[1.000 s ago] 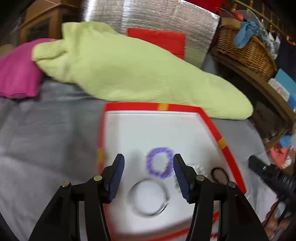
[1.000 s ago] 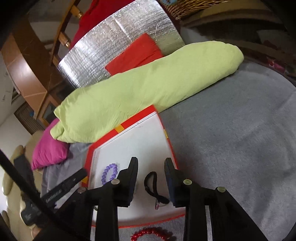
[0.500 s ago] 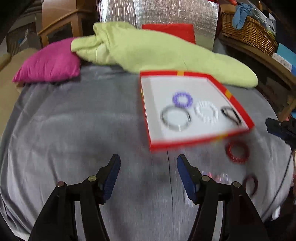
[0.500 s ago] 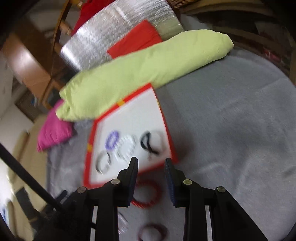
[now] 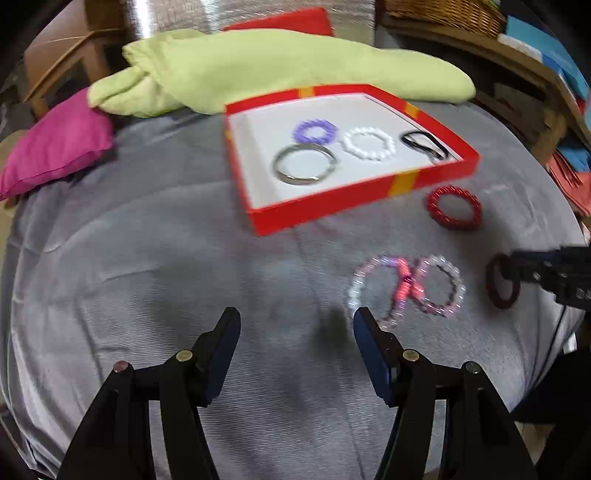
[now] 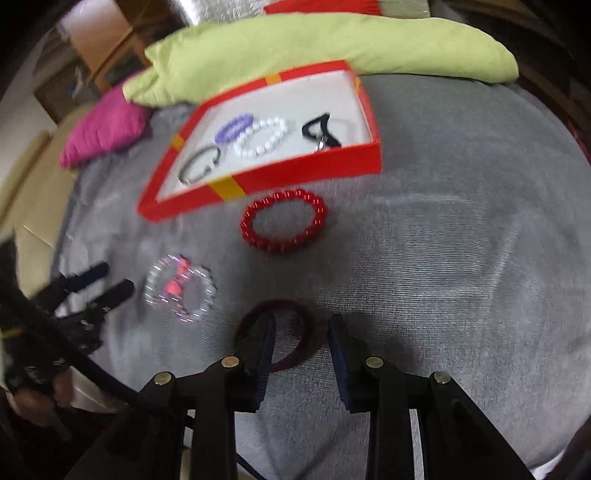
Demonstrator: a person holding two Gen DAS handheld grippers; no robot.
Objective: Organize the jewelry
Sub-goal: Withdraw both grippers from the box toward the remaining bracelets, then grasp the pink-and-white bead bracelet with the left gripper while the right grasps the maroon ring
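A red box (image 5: 362, 192) with a white floor holds a purple bracelet (image 5: 301, 131), a silver bangle (image 5: 303, 181), a white bead bracelet (image 5: 369, 157) and a black cord (image 5: 421, 142). On the grey cloth in front of it lie a red bead bracelet (image 6: 245, 225), two overlapping clear and pink bead bracelets (image 5: 406, 284) and a dark red bracelet (image 6: 284, 304). My right gripper (image 6: 301, 343) hangs over the dark red bracelet with one side of the ring between its parted fingers, which do not press on it. My left gripper (image 5: 295, 332) stands open over bare cloth.
A long yellow-green cushion (image 5: 280, 62) lies behind the box, with a pink cushion (image 5: 55, 147) at the far left. Wooden furniture and a wicker basket (image 5: 443, 14) border the bed. The grey cloth (image 5: 147, 258) stretches wide on the left.
Both grippers have drawn back from the box toward the near side of the cloth. The loose bracelets have come into view. The right gripper has come down over the dark red bracelet.
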